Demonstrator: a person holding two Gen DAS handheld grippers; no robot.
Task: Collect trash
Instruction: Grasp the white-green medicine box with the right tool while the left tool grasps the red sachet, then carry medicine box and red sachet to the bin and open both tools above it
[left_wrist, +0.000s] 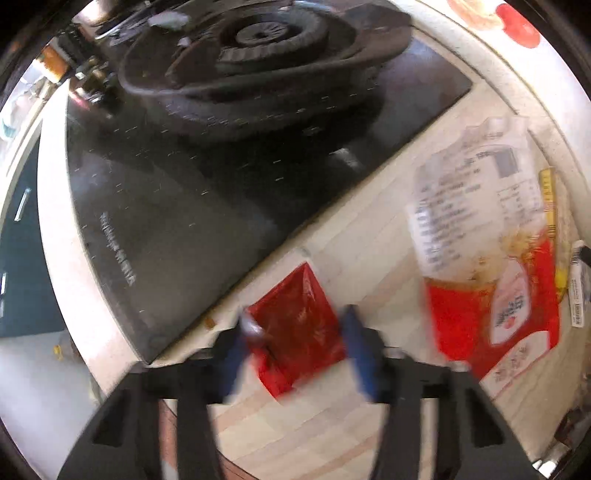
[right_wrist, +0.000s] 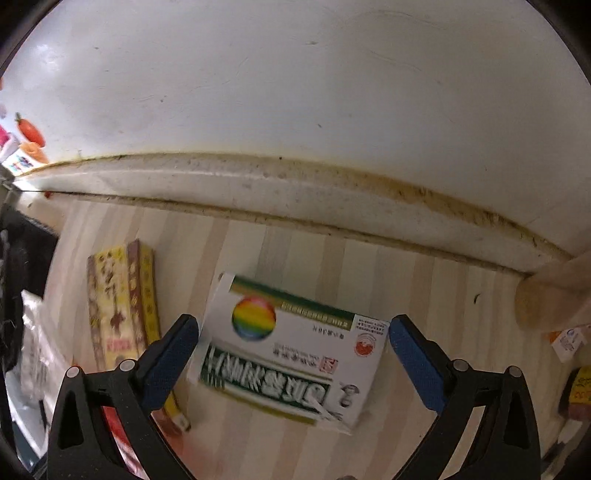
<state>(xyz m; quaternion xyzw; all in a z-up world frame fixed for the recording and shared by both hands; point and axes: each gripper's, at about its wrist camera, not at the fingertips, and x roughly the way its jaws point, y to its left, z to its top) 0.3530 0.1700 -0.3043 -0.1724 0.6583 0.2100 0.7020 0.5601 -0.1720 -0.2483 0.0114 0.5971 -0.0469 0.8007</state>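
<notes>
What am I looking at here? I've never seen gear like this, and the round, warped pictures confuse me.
Each picture comes from a wide-angle camera on a hand-held gripper, looking along its two blue-padded fingers. A person holds one gripper in each hand; there is no robot arm. The left gripper has a small red packet between its fingers on a striped counter, beside a black stovetop; motion blur hides whether the pads press it. A larger red and white bag lies nearby. The right gripper is open, straddling a white box with a rainbow ball logo, near a yellow box.

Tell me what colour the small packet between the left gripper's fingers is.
Glossy red; the small packet shows best in the left wrist view.
</notes>
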